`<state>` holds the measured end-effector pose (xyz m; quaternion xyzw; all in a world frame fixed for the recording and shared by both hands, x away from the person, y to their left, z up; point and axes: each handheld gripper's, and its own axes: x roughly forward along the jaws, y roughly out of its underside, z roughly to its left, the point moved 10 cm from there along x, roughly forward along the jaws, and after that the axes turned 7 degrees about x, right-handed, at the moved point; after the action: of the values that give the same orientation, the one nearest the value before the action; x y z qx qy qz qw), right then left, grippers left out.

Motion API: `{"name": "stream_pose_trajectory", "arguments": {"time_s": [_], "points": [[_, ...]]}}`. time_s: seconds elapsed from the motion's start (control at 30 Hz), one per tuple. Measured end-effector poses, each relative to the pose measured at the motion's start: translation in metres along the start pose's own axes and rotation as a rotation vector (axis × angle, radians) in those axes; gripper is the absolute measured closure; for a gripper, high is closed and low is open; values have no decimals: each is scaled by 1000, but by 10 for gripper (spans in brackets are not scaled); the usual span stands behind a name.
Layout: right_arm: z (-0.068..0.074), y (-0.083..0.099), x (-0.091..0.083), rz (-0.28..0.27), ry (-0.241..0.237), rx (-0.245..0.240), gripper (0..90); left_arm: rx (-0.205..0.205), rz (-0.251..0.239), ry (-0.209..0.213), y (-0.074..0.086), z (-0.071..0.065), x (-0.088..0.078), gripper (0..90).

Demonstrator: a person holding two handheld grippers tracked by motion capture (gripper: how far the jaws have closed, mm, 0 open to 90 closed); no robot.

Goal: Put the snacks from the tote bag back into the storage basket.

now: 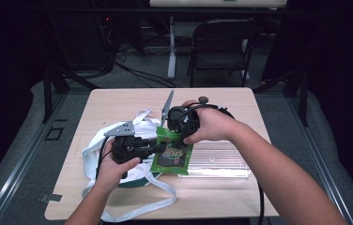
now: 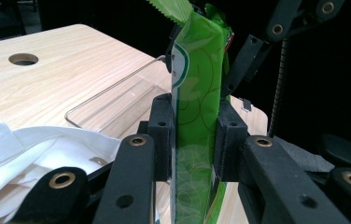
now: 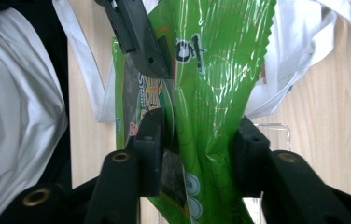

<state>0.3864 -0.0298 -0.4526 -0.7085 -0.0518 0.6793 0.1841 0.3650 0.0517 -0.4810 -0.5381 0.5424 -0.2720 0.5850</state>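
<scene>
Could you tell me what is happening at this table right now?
A person is working a green snack packet with a gripper in each hand. The left gripper is clamped on the packet, and the right gripper has its jaws on either side of it, with both pads against the film. The packet is held above a clear plastic tray, beside a white cloth bag on the wooden table.

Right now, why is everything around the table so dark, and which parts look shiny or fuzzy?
High view: light falls on the table alone, the room behind stays nearly black, and the clear tray gleams. Left gripper view: the green packet is sharp, while the nearest black arms blur. Right gripper view: glare streaks the packet's wrinkled film, and the white bag looks soft at the edge.
</scene>
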Motion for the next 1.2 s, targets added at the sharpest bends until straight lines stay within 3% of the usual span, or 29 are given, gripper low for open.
{"name": "stream_pose_trajectory", "arguments": {"time_s": [0.2, 0.53, 1.2], "points": [[1, 1, -3, -5, -20, 27, 674, 1, 2, 0, 0, -1, 1, 730], [1, 3, -6, 9, -17, 7, 734, -12, -2, 3, 1, -1, 3, 690], [-1, 6, -12, 29, 11, -4, 742, -33, -12, -11, 1, 3, 1, 605]]}}
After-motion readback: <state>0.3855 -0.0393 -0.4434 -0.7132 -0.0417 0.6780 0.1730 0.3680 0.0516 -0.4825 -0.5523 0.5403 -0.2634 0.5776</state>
